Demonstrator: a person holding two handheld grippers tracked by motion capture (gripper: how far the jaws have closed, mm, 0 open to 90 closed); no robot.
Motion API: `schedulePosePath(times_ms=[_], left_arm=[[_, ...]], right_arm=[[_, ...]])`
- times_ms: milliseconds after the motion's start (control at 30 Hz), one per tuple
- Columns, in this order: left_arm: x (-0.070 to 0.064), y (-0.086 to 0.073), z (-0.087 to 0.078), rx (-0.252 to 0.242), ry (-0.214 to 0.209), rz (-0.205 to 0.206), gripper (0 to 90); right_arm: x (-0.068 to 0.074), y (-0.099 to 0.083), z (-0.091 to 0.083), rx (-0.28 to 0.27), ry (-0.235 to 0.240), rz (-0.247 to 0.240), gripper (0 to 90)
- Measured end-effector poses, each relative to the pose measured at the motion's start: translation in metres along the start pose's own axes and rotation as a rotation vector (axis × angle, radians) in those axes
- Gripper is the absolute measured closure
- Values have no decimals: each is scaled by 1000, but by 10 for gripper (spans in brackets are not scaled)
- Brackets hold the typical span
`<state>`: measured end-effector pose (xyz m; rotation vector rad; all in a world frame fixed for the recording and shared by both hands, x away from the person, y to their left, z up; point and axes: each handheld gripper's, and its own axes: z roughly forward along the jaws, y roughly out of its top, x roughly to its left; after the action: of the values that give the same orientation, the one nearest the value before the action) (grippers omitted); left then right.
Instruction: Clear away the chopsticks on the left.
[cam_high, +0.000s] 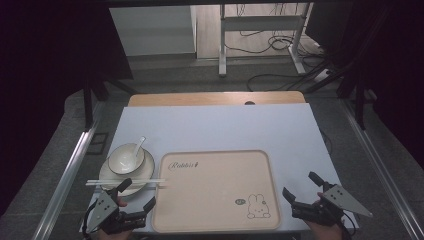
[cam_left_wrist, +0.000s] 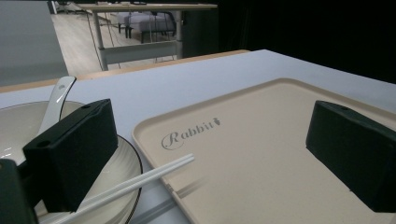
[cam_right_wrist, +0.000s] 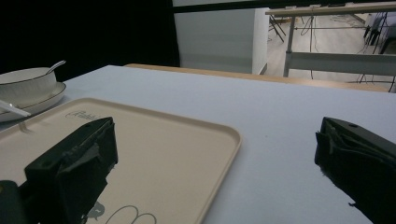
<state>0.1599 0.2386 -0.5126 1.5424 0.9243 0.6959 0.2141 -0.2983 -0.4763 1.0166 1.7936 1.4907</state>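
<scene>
Left gripper (cam_high: 136, 192): jaws stand wide apart and hold nothing; one finger (cam_left_wrist: 70, 154) hangs over the plate's near edge, the other over the tray.
Chopsticks (cam_high: 125, 182): white pair lying between the left fingers, handle end across the plate (cam_high: 146, 172), tips resting on the tray's left rim. They look like the thing to pick up first.
Bowl (cam_high: 126, 158): on the plate, beyond the left fingers, with a spoon (cam_high: 139, 145) leaning in it; best left untouched.
Grasp advice: lower until both sticks sit level between the pads, then close squarely so neither rolls off the rim.
Tray (cam_high: 215, 222): beige, bare, between the two grippers.
Right gripper (cam_high: 301, 191): jaws wide, holding nothing, just off the tray's right edge; keep it clear.
</scene>
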Motion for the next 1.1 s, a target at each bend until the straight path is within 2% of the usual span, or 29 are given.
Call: schedulePosePath(times_ms=[767,833,867,1100], left_arm=[[4,1,0,0,-25,-7,33],[7,3,-3,-17,-24,-20,36],[8,3,-4,-32,-25,-41,36],[7,2,-2,-22,-25,-24,39]], right_arm=[[0,0,1,14,4,-8,0],[0,-1,1,17,2,-7,0],[-1,-1,2,22,2,-11,0],[-3,-1,1,19,2,-9,0]])
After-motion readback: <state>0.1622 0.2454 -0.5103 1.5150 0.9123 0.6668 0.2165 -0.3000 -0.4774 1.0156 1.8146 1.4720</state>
